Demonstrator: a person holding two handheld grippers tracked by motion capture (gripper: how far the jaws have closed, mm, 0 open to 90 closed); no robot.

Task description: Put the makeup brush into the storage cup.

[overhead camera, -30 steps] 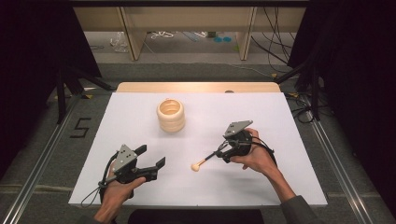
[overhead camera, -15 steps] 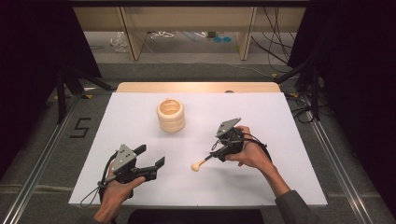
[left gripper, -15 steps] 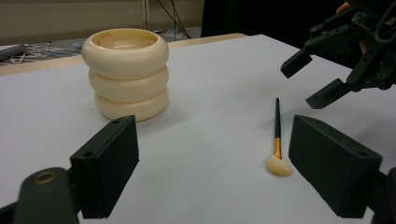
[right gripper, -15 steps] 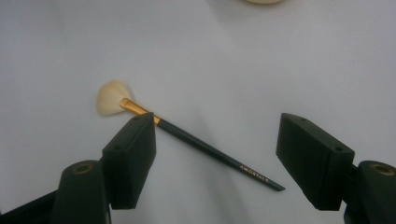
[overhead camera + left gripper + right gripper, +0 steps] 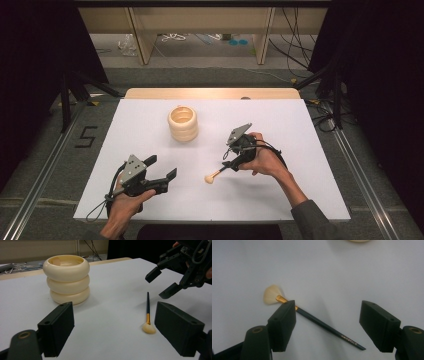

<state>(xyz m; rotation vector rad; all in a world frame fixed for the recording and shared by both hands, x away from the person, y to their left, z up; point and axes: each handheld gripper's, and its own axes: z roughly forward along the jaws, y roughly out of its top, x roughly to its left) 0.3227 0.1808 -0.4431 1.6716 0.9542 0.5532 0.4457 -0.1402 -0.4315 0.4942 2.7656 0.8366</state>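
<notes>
Hovering right gripper (image 5: pixel 328 326), jaws apart, over the makeup brush (image 5: pixel 312 317) lying untouched on the table (image 5: pixel 300 130) — not yet gripped; left gripper (image 5: pixel 160 172) open, idle near left — ringed holder (image 5: pixel 183 123) empty.

Even overhead light falls on the white table (image 5: pixel 300 130), which reads bright, while the surroundings at 9 and 3 o'clock sink into near black. Shadows are soft and short. The high view is slightly soft throughout. In both gripper views the near black fingers (image 5: pixel 283 325) are blurred and the table takes a bluish-grey cast.
</notes>
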